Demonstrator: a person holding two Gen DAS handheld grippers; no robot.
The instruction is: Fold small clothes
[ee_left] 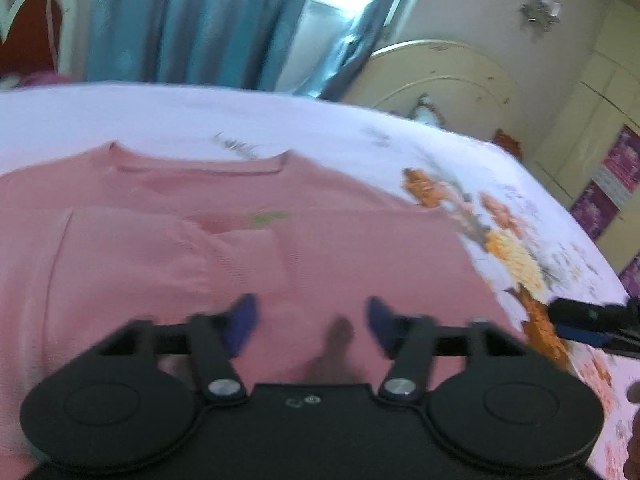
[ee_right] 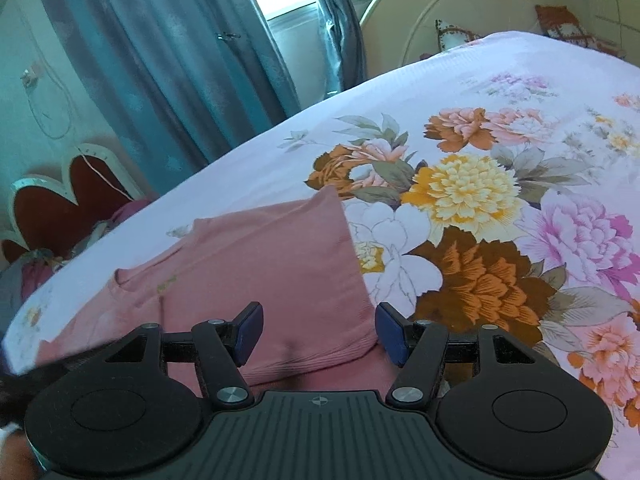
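A pink knit top [ee_left: 320,240] lies flat on the flowered bedsheet [ee_left: 280,120], its neckline [ee_left: 200,168] toward the far side and one sleeve [ee_left: 160,248] folded across its front. The left wrist view is blurred. My left gripper [ee_left: 312,316] hovers over the top's near part, open, with only cloth below its blue pads. From the right wrist view the pink top [ee_right: 260,264] shows a folded right edge. My right gripper [ee_right: 319,320] stands open over the near hem, its pads clear of the cloth. That gripper's tip [ee_left: 580,320] also shows at the right edge.
The bedsheet [ee_right: 500,80] stretches right with large printed flowers. A cream headboard [ee_right: 400,12] and cushions stand at the bed's far right end. Teal curtains [ee_right: 160,60] hang beyond the bed. A red scalloped chair back [ee_right: 80,192] stands at the left. Cream cupboard doors [ee_left: 600,120] are on the right.
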